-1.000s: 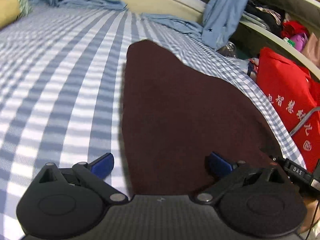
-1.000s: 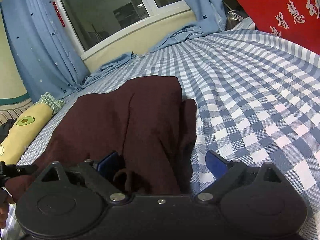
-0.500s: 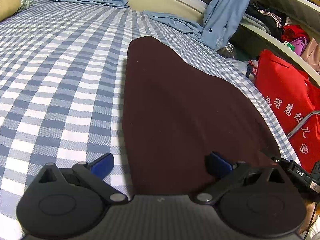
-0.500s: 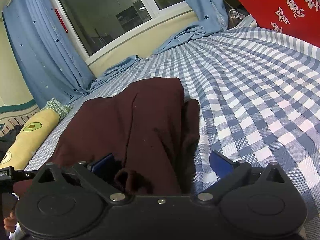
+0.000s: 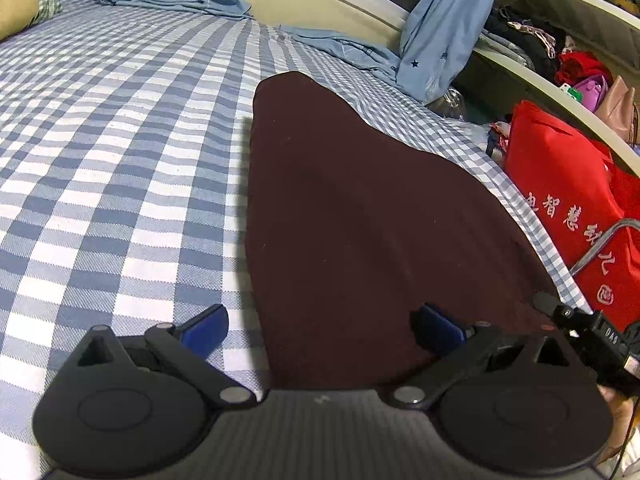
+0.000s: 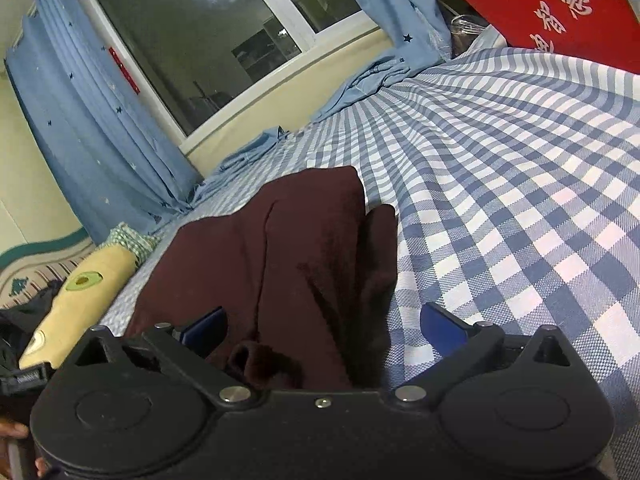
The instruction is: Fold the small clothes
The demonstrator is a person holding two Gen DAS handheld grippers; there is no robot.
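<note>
One garment, dark maroon, is the only task item I can find; it lies on the checked bed near the edge that faces the red bag.

Progress: from the left camera it reads as a smooth, flat panel tapering away from me. From the right camera it shows at least one lengthwise fold line, a narrow strip lying proud along its right side, and a small rolled end bunched close to the tool. I judge a first fold is in place and the piece is not yet a compact stack. I would say the bunched end needs tidying and one or more cross folds remain.

Tongs: my left gripper is released, fingers wide, straddling the near left edge of the cloth and gripping nothing. My right gripper is likewise released, spread across the near end, cloth between the fingers but not pinched.

Containers: the red bag stands beside the bed; its contents are hidden. Shelves behind it hold mixed clothing and bags, too cluttered to itemise.
</note>
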